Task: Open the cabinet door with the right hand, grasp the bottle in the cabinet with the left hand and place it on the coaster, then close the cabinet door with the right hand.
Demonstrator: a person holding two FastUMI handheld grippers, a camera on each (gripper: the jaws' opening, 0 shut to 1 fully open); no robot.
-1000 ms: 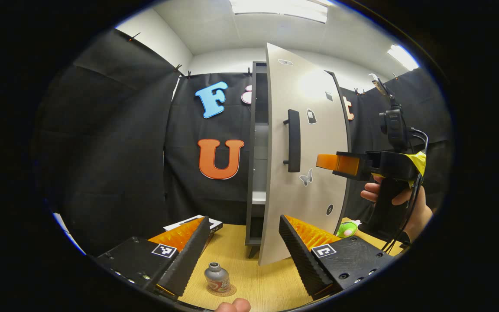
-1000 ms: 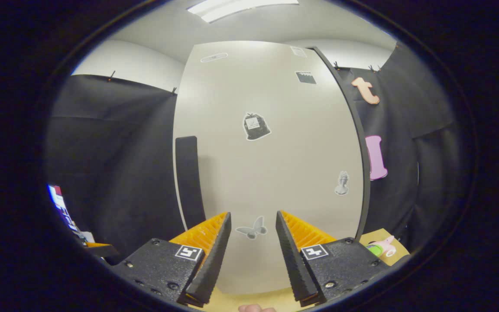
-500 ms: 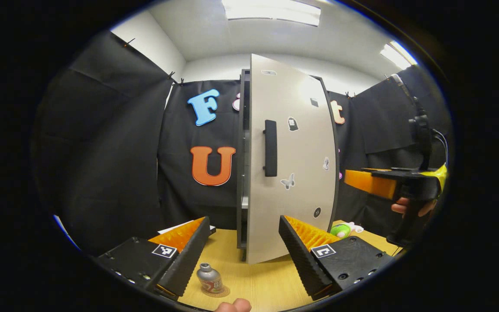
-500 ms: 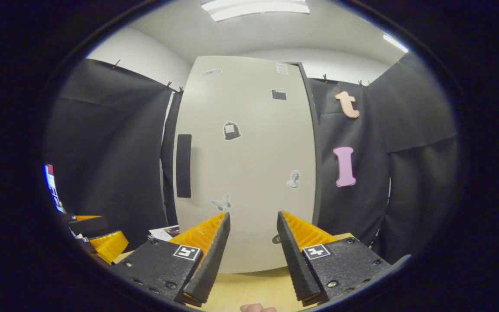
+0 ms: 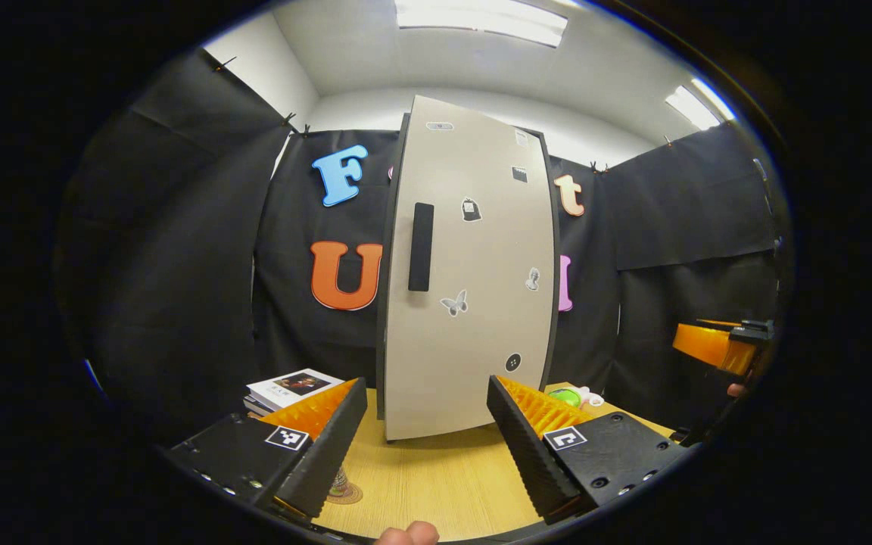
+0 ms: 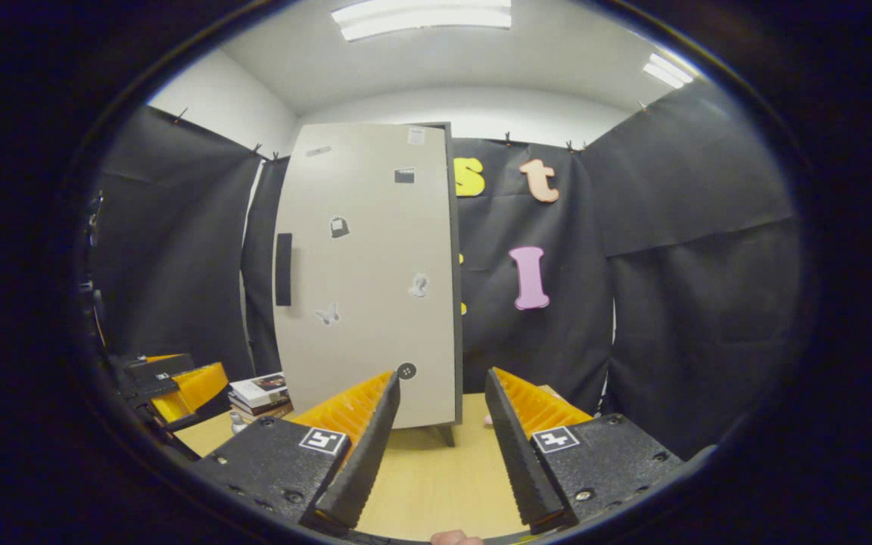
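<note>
The cabinet (image 5: 474, 303) stands on the wooden table with its pale door shut; the black handle (image 5: 421, 246) is on the door's left side. In the left gripper view the round coaster (image 5: 349, 494) lies near the front, and the bottle (image 5: 339, 480) on it is mostly hidden behind my left finger. My left gripper (image 5: 426, 387) is open and holds nothing, well back from the cabinet. The right gripper (image 5: 716, 344) shows at the far right edge of that view. In the right gripper view, my right gripper (image 6: 440, 378) is open and apart from the shut door (image 6: 368, 280).
A stack of books (image 5: 292, 384) lies left of the cabinet, and a green toy (image 5: 568, 395) to its right. The bare wooden tabletop (image 5: 443, 484) runs in front of the cabinet. The left gripper (image 6: 171, 378) sits at the left of the right gripper view.
The cabinet door swung from ajar to fully shut. The right gripper drew back from the door and off to the right. The left gripper's view backed away, so its finger now hides the bottle.
</note>
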